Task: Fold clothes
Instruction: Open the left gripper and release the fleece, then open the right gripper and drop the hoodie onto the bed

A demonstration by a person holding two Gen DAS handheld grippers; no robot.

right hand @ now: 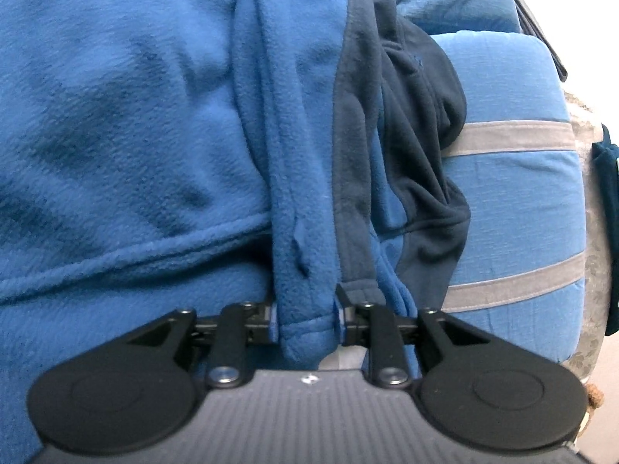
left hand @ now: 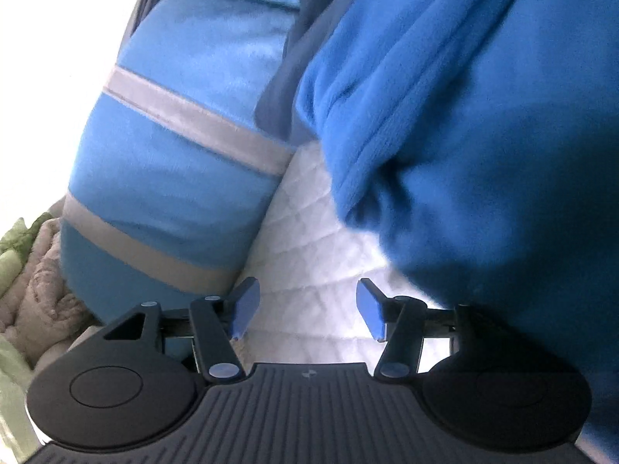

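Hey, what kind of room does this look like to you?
Probably a bedroom: a white quilted cover like a mattress top, a blue cushion with grey stripes, and a blue fleece being folded.

you're working over a white quilted bed cover (left hand: 309, 232), its stitched diamond pattern bare just ahead of you in the left view. the blue fleece garment (left hand: 483, 135) lies bunched on it to the right of that bare patch. on the other side of the patch a light-blue cushion with grey stripes (left hand: 174, 162) rests on the cover, and the garment's dark navy part (right hand: 418, 147) drapes against it. a beige fluffy cloth (left hand: 42, 270) sits at the far left edge.
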